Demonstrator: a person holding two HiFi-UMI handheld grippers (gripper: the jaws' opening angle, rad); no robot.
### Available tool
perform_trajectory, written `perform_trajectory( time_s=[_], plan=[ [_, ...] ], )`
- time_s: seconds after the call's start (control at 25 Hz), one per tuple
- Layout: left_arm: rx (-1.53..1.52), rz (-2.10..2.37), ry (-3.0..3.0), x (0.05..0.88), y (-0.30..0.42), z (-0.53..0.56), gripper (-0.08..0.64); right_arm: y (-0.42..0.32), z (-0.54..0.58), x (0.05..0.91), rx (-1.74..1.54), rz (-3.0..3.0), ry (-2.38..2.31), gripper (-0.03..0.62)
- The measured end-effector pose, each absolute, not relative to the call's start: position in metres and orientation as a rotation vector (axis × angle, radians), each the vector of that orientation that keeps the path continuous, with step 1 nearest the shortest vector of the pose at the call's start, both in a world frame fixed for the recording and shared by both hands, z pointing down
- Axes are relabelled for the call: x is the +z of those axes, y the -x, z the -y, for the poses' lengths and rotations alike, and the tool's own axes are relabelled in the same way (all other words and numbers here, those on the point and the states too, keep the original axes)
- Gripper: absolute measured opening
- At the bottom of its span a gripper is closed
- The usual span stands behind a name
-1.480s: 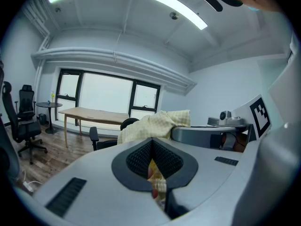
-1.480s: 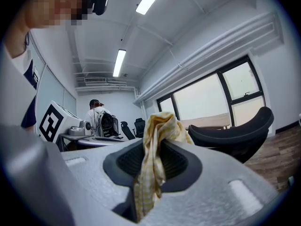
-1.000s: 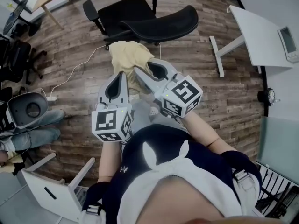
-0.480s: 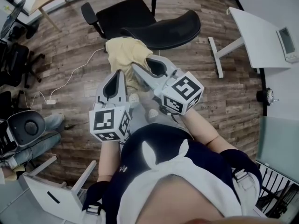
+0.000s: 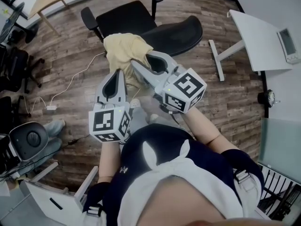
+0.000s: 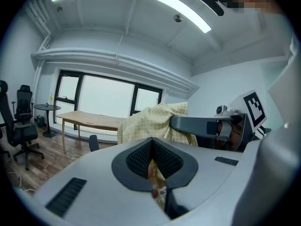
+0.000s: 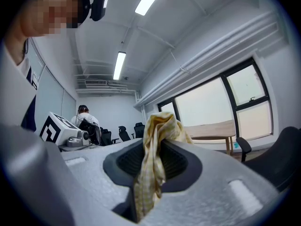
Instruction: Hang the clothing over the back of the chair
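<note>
Head view, looking steeply down: yellow checked clothing (image 5: 123, 48) bunched in the air near black chair (image 5: 175, 29), overlapping the seat edge as seen from above; contact with the chair impossible to tell. Left hand-held gripper (image 5: 117, 73) pressed together on a thin fold of the fabric, squeezed between dark ribbed pads in the left gripper view. Right hand-held gripper (image 5: 141, 61) just beside, pinching a thicker twisted bunch of the same clothing, poking up above the jaws and trailing below. Wooden floor (image 5: 70, 46) beneath, white worktop (image 5: 263, 32) off to the right.
</note>
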State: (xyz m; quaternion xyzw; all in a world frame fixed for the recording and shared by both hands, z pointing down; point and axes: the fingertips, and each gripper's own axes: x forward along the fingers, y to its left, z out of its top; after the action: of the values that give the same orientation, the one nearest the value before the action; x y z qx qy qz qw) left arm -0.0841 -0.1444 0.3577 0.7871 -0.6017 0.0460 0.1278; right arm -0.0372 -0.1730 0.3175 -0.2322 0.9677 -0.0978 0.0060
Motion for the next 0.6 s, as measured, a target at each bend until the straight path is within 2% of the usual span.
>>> perform_trajectory(
  time_s=[0.6],
  plan=[
    [0.09,1.719,-2.339,0.346,0.093,0.179,0.005,0.046,0.212,0.296,-0.242,-3.015,0.761,0.089]
  ],
)
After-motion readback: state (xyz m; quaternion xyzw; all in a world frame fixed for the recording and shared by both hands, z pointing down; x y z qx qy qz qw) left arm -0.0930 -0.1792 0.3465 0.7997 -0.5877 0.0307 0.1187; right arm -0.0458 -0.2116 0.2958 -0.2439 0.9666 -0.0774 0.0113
